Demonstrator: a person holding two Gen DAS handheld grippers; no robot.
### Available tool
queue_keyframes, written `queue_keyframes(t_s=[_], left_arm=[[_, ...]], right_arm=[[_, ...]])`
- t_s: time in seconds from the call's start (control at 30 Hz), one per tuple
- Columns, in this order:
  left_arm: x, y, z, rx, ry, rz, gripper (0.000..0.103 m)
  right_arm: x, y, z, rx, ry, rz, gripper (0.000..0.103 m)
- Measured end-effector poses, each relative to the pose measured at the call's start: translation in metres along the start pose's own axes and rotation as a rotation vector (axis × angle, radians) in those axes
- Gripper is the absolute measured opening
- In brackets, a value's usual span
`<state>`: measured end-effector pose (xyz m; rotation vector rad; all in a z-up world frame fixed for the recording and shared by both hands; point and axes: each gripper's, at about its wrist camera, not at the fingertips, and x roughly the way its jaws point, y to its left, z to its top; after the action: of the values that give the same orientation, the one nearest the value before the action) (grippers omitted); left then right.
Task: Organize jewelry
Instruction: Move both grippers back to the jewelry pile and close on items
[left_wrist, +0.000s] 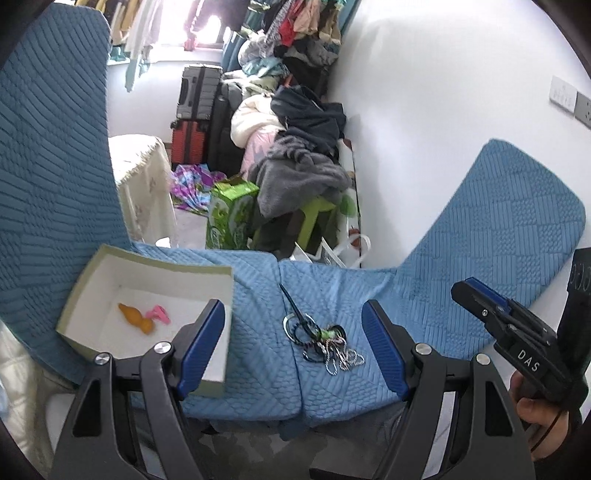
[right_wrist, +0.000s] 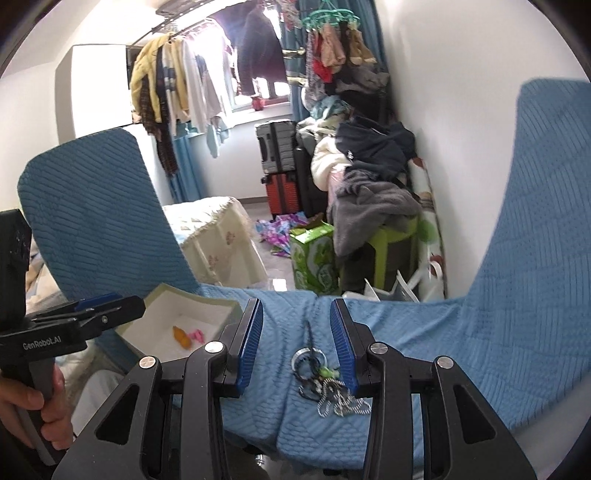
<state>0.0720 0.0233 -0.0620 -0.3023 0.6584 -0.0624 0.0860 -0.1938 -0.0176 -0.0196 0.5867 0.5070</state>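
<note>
Two grippers hover over the blue quilted seat, and neither has anything in its grasp. From the left wrist view, the left gripper stands wide open, its blue pads well apart, and the jewelry pile lies on the seat in the gap between them, nearer the right-hand pad. It's a tangle: rings, silver chains, a green bit in the middle, and one dark thin piece stretching away toward the far edge of the seat.

Over to the left of the pile sits the box, open-topped with a white inside. An orange piece and a pink piece lie in it, just beside each other. The left pad overlaps the box's near corner in this view; whether it touches, I cannot tell.

The right gripper shows at the right edge here, held in a hand, jaws looking nearly closed from this angle.

Switch to the right wrist view and the right gripper is open, pads apart, nothing between them but cloth. The pile lies low by the right pad, partly tucked behind it.
</note>
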Motion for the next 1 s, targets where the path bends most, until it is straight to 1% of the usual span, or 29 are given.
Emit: queue_keyframes(t_s=[0.17, 0.33, 0.5, 0.53, 0.57, 0.6, 0.67, 0.73, 0.77, 0.87, 0.93, 1.0], left_arm=[[0.02, -0.009, -0.02, -0.006, 0.051, -0.035, 0.076], [0.044, -0.015, -0.036, -0.014, 0.089, -0.06, 0.075], [0.081, -0.021, -0.051, 0.002, 0.161, -0.057, 0.071], [0.091, -0.022, -0.054, 0.003, 0.179, -0.057, 0.067], [0.099, -0.021, -0.055, 0.001, 0.19, -0.054, 0.064], [0.107, -0.02, -0.057, -0.003, 0.204, -0.055, 0.063], [0.125, -0.018, -0.061, -0.019, 0.23, -0.07, 0.061], [0.142, -0.016, -0.062, -0.036, 0.251, -0.075, 0.06], [0.149, -0.014, -0.063, -0.047, 0.261, -0.076, 0.057], [0.172, -0.006, -0.067, -0.086, 0.293, -0.065, 0.052], [0.184, -0.001, -0.069, -0.106, 0.312, -0.061, 0.05], [0.196, 0.002, -0.071, -0.107, 0.322, -0.05, 0.049]], right_arm=[[0.002, -0.015, -0.031, 0.022, 0.021, -0.02, 0.035], [0.019, -0.028, -0.06, 0.053, 0.055, -0.029, 0.035], [0.041, -0.04, -0.08, 0.048, 0.078, -0.018, 0.035], [0.048, -0.044, -0.084, 0.047, 0.089, -0.017, 0.034], [0.054, -0.047, -0.086, 0.05, 0.096, -0.007, 0.032], [0.061, -0.05, -0.087, 0.054, 0.103, 0.009, 0.028], [0.074, -0.055, -0.091, 0.054, 0.12, 0.026, 0.027], [0.091, -0.061, -0.093, 0.074, 0.148, 0.07, 0.024], [0.098, -0.063, -0.094, 0.083, 0.159, 0.081, 0.024], [0.124, -0.071, -0.098, 0.092, 0.214, 0.122, 0.024], [0.14, -0.074, -0.101, 0.107, 0.254, 0.159, 0.024], [0.153, -0.073, -0.104, 0.08, 0.281, 0.164, 0.024]])
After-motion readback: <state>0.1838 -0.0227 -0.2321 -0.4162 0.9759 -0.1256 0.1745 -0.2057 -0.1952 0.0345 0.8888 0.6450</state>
